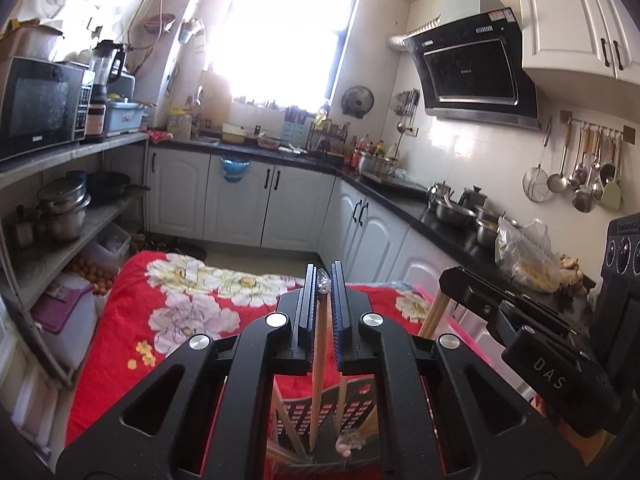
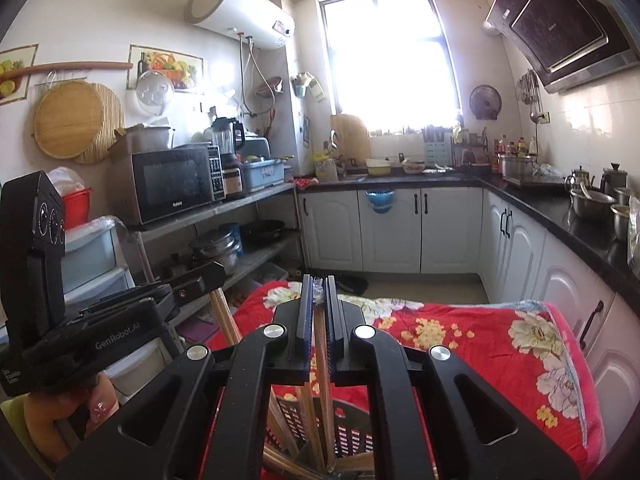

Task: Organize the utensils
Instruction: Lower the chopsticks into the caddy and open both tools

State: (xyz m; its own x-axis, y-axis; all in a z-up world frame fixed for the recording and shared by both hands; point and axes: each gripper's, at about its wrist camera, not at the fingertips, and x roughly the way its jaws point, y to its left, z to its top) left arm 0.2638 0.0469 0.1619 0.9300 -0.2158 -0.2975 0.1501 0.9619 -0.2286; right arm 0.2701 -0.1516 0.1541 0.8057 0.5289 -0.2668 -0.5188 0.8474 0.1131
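Note:
My left gripper (image 1: 323, 280) is shut on wooden chopsticks (image 1: 320, 368) with a clear plastic wrap at their top end; they hang down into a dark slotted utensil holder (image 1: 352, 412) below it. My right gripper (image 2: 319, 282) is shut on another set of wooden chopsticks (image 2: 322, 380), which also reach down into the slotted holder (image 2: 348, 432). Both grippers hover above the holder on the red floral tablecloth (image 1: 180, 320). The right gripper shows in the left wrist view (image 1: 532, 320), holding chopsticks (image 1: 436, 316). The left gripper shows in the right wrist view (image 2: 120, 312).
More chopsticks (image 2: 280, 428) stand in the holder. A shelf with a microwave (image 2: 176, 184) and pots is on the left. Black counters with steel pots (image 1: 456, 212), a bag (image 1: 524, 252) and white cabinets run along the back and right. Ladles (image 1: 580, 168) hang on the wall.

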